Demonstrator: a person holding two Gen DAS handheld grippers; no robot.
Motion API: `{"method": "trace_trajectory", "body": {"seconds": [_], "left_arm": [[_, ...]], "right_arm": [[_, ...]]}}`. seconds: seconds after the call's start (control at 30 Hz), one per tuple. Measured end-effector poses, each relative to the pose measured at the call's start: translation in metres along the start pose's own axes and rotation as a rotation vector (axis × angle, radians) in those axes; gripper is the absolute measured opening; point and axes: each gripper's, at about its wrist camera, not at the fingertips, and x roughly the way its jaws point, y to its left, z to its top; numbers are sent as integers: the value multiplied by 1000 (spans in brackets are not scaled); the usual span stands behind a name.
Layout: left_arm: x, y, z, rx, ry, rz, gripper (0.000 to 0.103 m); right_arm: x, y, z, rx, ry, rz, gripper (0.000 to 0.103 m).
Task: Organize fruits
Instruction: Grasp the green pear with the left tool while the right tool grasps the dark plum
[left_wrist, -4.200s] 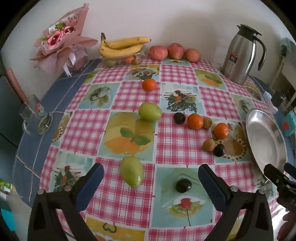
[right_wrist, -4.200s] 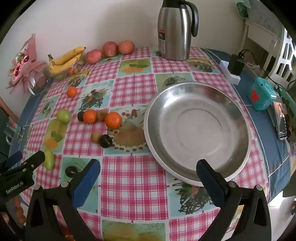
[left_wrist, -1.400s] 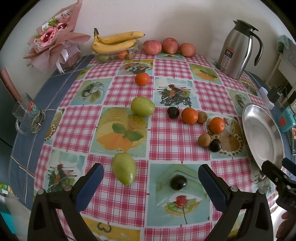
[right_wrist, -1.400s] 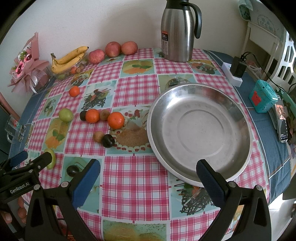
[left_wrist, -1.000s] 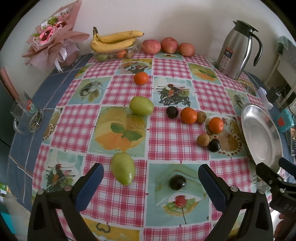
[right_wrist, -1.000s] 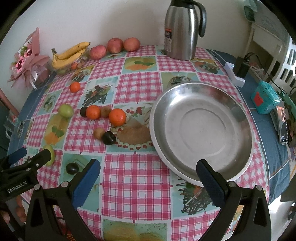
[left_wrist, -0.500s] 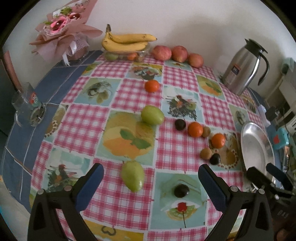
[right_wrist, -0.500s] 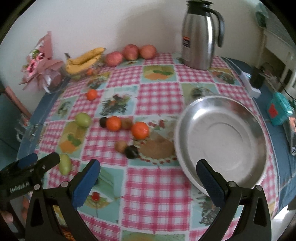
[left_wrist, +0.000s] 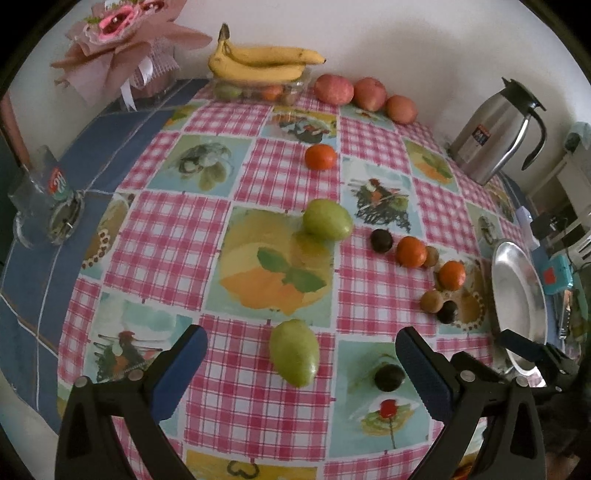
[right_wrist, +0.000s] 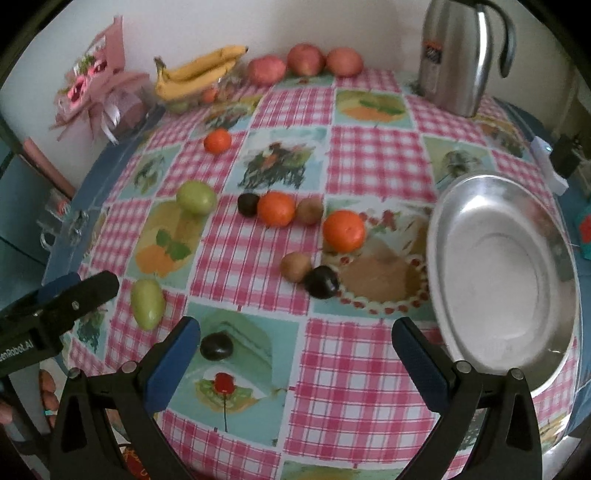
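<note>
Fruit is lying loose across the checked tablecloth: an elongated green mango and a dark plum are sitting near the front edge, while oranges, brown kiwis and another plum are clustering toward the right edge beside the empty steel plate. Judgement: pieces are looking smooth, rounded and light, prone to rolling; mango skin is probably bruising easily, so gripping across its narrow middle seems best. Left gripper is hovering with jaws wide apart over the mango; right gripper is likewise spread, holding nothing.
</note>
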Motion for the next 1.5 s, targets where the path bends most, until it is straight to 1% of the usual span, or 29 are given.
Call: {"method": "trace_trajectory", "body": {"seconds": [0.1, 0.23, 0.47, 0.53, 0.63, 0.83, 0.9, 1.03, 1.17, 1.3, 1.37, 1.5], "left_arm": [[12, 6, 0, -1, 61, -1, 103], [27, 7, 1, 30, 124, 33, 103], [47, 7, 5, 53, 191, 50, 103], [54, 7, 5, 59, 207, 66, 103], [63, 9, 5, 55, 227, 63, 103], [87, 11, 6, 59, 268, 75, 103], [93, 14, 6, 57, 275, 81, 103], [106, 18, 9, 84, 263, 130, 103], [112, 22, 10, 89, 264, 132, 103], [114, 27, 9, 94, 269, 141, 103], [115, 22, 10, 89, 274, 148, 103], [114, 17, 10, 79, 284, 158, 103]], "right_arm": [[14, 10, 0, -22, 56, 0, 103], [32, 22, -1, -56, 122, -14, 103], [60, 41, -2, -98, 198, -31, 103], [70, 46, -2, -108, 219, -45, 103], [81, 51, -3, -113, 239, -65, 103], [98, 66, -2, -144, 235, -132, 103], [101, 69, -3, -148, 234, -131, 103], [105, 74, 0, -140, 230, -136, 103], [102, 75, 3, -118, 230, -138, 103], [92, 64, 5, -94, 226, -144, 103], [91, 62, 6, -91, 229, -141, 103], [92, 59, 5, -88, 205, -144, 103]]}}
